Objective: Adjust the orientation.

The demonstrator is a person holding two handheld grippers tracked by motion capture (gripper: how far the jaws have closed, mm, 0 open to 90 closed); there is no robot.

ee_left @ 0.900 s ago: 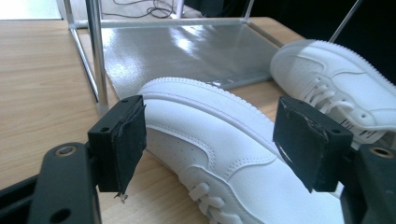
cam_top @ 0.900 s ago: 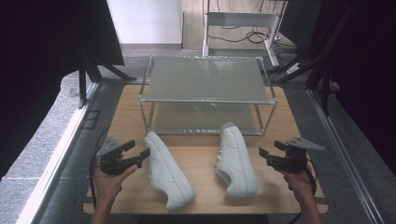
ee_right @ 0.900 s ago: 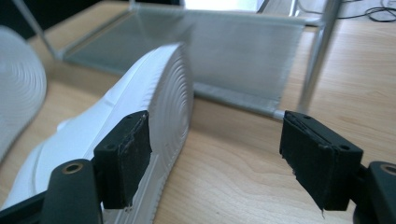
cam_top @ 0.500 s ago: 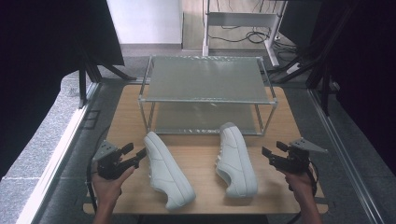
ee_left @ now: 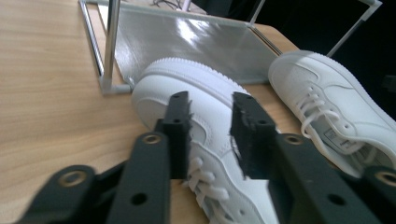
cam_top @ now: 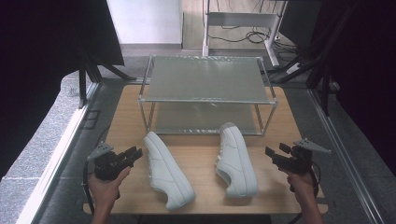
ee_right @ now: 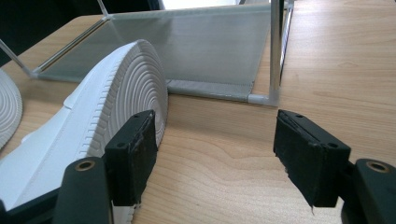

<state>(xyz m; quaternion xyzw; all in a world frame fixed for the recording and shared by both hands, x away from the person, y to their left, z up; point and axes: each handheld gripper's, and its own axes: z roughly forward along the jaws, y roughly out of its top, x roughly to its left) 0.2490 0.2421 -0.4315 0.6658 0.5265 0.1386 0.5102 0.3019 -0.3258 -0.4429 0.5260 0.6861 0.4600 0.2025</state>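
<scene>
Gaping wide, both tongs [cam_top: 135, 153] [cam_top: 272, 154] empty, prob. touching nothing.

Lab: dark curtains [cam_top: 51, 42], cables [cam_top: 233, 35], wooden bench [cam_top: 126, 112].

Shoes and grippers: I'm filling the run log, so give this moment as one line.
left gripper: open, beside left shoe | right gripper: open, beside right shoe | shoes: on table, before rack

Two white lace-up sneakers lie on the wooden table, near its front edge. The left shoe [cam_top: 167, 171] rests upright on its sole, toe angled toward the back left. The right shoe [cam_top: 236, 159] lies tipped on its side, its ribbed sole facing the right edge.
</scene>
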